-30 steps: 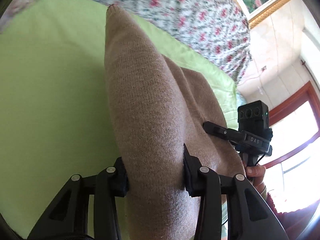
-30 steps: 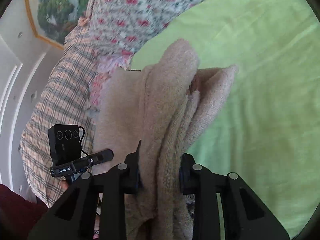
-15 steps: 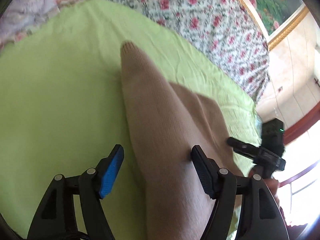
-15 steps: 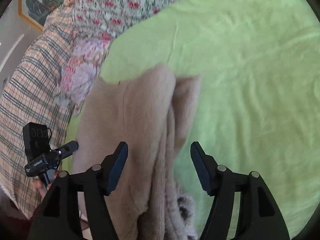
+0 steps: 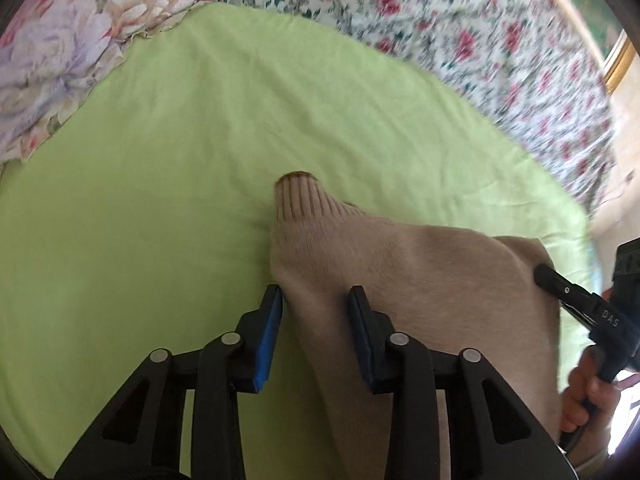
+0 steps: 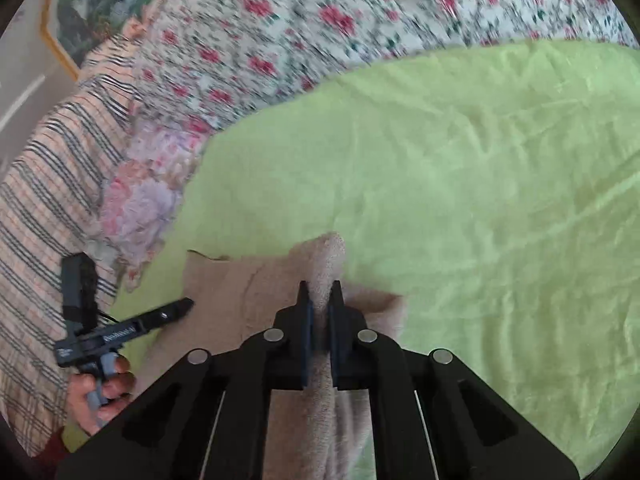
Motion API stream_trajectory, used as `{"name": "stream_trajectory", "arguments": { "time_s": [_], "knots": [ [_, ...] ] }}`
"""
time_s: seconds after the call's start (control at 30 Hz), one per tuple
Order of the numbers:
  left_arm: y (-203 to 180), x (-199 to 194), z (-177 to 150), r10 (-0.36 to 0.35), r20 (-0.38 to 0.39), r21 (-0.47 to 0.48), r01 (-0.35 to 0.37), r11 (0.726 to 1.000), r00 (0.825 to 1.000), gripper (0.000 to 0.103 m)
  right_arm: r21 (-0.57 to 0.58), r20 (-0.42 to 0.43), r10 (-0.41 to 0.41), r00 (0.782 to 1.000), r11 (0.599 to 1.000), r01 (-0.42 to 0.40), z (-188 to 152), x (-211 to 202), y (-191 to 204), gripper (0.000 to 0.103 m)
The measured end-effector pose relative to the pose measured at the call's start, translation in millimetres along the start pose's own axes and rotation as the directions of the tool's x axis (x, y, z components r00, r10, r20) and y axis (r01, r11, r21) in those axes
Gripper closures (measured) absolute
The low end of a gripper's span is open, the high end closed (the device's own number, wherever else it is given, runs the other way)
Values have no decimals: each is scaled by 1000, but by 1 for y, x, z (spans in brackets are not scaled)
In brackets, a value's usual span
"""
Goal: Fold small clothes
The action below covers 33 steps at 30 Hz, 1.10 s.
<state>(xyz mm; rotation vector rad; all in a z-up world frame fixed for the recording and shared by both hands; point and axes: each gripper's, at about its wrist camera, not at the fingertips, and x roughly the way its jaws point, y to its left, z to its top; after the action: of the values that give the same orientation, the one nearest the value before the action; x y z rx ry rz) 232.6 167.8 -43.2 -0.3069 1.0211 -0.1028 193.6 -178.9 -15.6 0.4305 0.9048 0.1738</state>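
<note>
The tan knitted garment lies on the light green sheet, its ribbed cuff pointing away from me in the left wrist view and the body spreading off to the right. My left gripper straddles the near edge of the knit: its jaws have just been closing and now stand partly open with a fold of the fabric between them, the right pad against the cloth and the blue pad of the other finger just clear of it, so I would not call it a grip yet. My right gripper has also just been closing, and its jaws are now pinched tight on a raised ridge of the same garment, which stands up between the pads and hangs down below them. A hand holds the left gripper's handle at the lower left of the right wrist view. Floral bedding borders the sheet on the far side, and a plaid cloth lies beyond it to the left.
</note>
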Motion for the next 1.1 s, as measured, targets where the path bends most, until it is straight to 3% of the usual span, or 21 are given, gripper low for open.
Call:
{"name": "stream_trajectory", "arguments": {
  "time_s": [0.1, 0.23, 0.3, 0.37, 0.43, 0.63, 0.7, 0.8, 0.87, 0.93, 1.0, 1.03, 1.07, 1.1],
  "knots": [
    [-4, 9, -5, 47, -29, 22, -47, 999, 998, 69, 4, -66, 4, 998, 1000, -4, -10, 13, -7, 92],
    [-4, -29, -24, 10, 8, 22, -10, 1000, 1000, 68, 22, -27, 29, 999, 999, -28, -23, -24, -4, 81],
    [-6, -60, -42, -12, 46, 32, 10, 999, 999, 62, 25, 3, 44, 999, 999, -44, -38, -53, -3, 73],
    [-10, -85, -62, -36, 70, 43, 33, 999, 997, 55, 27, 18, 57, 998, 998, -57, -53, -71, 2, 59],
    [-15, -110, -93, -64, 91, 64, 58, 996, 994, 45, 20, 29, 74, 997, 997, -74, -76, -92, 6, 54],
    [-41, -147, -190, -124, 82, 190, 107, 976, 989, 39, -22, 30, 98, 995, 995, -97, -136, -129, 15, 54],
    [-47, -149, -213, -139, 66, 226, 120, 967, 988, 37, -55, 12, 67, 998, 996, -66, -147, -128, 18, 54],
    [-57, -140, -233, -109, 53, 275, 90, 957, 993, 37, -63, -12, 34, 999, 997, -35, -154, -117, 17, 54],
    [-61, -127, -234, -54, 63, 281, 34, 959, 997, 37, -50, -30, 49, 998, 998, -50, -156, -108, 12, 54],
    [-64, -118, -232, -4, 72, 270, -15, 963, 997, 37, -45, -53, 62, 997, 997, -64, -154, -98, 9, 57],
    [-63, -112, -229, 29, 84, 247, -49, 968, 996, 43, -28, -80, 94, 992, 995, -96, -153, -92, 9, 88],
    [-62, -109, -226, 54, 88, 215, -72, 974, 995, 57, -12, -83, 118, 989, 993, -120, -150, -92, 10, 96],
    [-60, -109, -224, 50, 84, 191, -65, 979, 995, 64, -15, -69, 128, 989, 992, -129, -148, -97, 12, 96],
    [-58, -111, -221, 34, 82, 160, -47, 986, 996, 78, -31, -37, 150, 988, 988, -151, -144, -108, 17, 96]
  ]
}}
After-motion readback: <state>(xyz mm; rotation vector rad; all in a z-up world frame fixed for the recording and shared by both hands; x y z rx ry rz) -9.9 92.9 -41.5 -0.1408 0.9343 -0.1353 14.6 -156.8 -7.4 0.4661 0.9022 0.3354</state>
